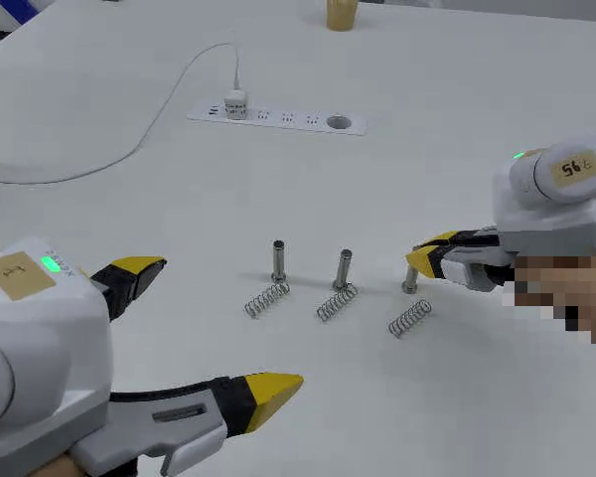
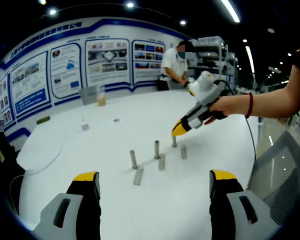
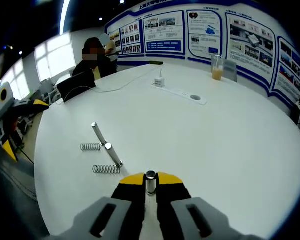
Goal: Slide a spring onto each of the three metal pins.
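Right gripper (image 1: 422, 263) seems clenched on the rightmost pin (image 3: 150, 176); hold it upright and steady while the released left gripper (image 1: 228, 323) lifts the nearest spring (image 1: 409, 317), threading it coaxially

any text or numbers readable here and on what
"95", roughly: tan sticker on the right gripper, which grips a pin.
Handwritten mark, unclear: tan label on the left gripper.
Wall posters: lettering too small to read.
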